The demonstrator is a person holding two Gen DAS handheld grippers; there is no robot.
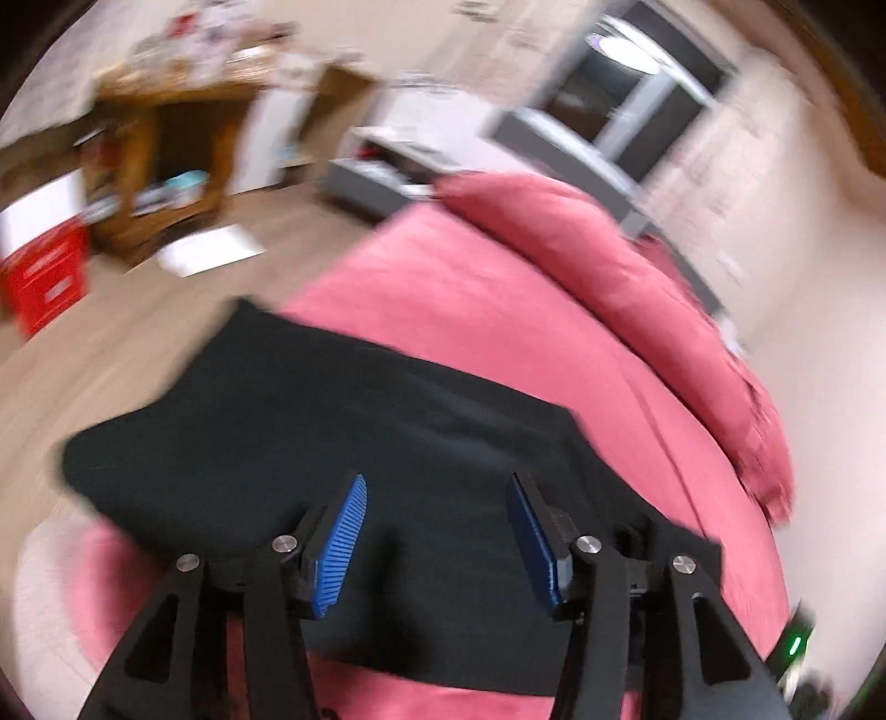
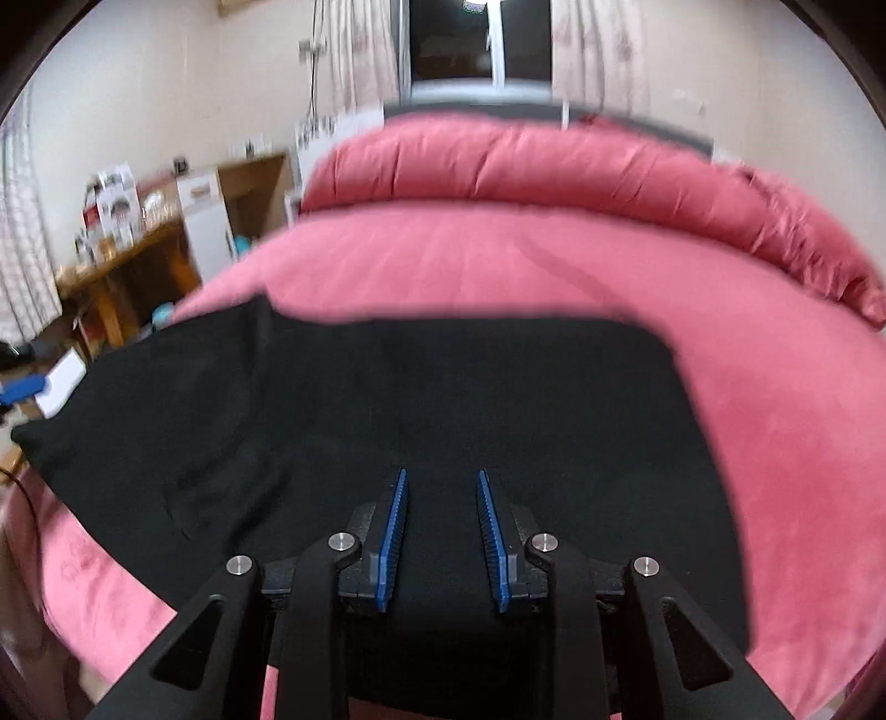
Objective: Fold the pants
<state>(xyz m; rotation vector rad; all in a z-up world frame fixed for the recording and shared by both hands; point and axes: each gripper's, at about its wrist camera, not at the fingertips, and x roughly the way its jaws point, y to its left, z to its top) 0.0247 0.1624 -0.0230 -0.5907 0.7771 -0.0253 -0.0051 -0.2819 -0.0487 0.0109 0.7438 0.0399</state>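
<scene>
Black pants [image 1: 343, 421] lie folded flat on a pink bed [image 1: 487, 310]. In the left wrist view one end hangs past the bed's left edge over the floor. My left gripper [image 1: 437, 487] is open and empty, held above the near part of the pants. In the right wrist view the pants [image 2: 443, 399] spread across the bed [image 2: 498, 260] in a wide dark band. My right gripper [image 2: 443, 482] is open and empty above their near middle, blue pads [image 2: 394, 531] apart. Both views are motion blurred.
A rolled pink duvet [image 2: 554, 160] lies along the bed's far side. A wooden desk [image 1: 166, 144] with clutter, a red drawer unit [image 1: 44, 277] and white paper [image 1: 210, 249] stand on the wooden floor left of the bed. A dark window [image 2: 476, 44] with curtains is behind.
</scene>
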